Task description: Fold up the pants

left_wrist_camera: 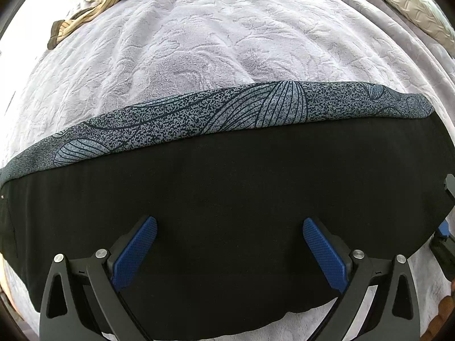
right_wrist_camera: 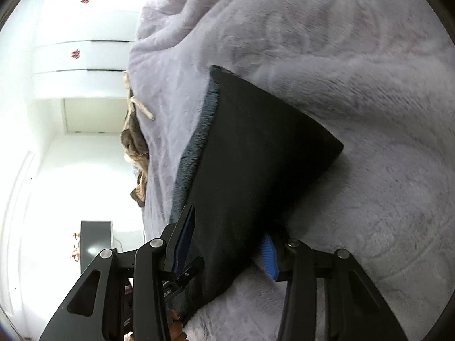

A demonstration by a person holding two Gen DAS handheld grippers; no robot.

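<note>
The black pants (left_wrist_camera: 227, 187) lie flat across a lilac blanket (left_wrist_camera: 199, 42), over a grey patterned garment (left_wrist_camera: 199, 122) whose far edge shows beyond them. My left gripper (left_wrist_camera: 229, 224) is open, hovering above the middle of the black fabric, empty. In the right wrist view the pants (right_wrist_camera: 256, 147) taper to a corner. My right gripper (right_wrist_camera: 227, 244) is open, with the pants' edge lying between its blue pads (right_wrist_camera: 268, 258), one finger above and one below the cloth.
A brown striped garment (left_wrist_camera: 93, 8) lies crumpled at the blanket's far left. A beige quilted pillow (left_wrist_camera: 409, 2) sits at the far right. In the right wrist view, white wardrobe doors (right_wrist_camera: 71, 42) and a dark cabinet (right_wrist_camera: 95, 244) stand beyond the bed edge.
</note>
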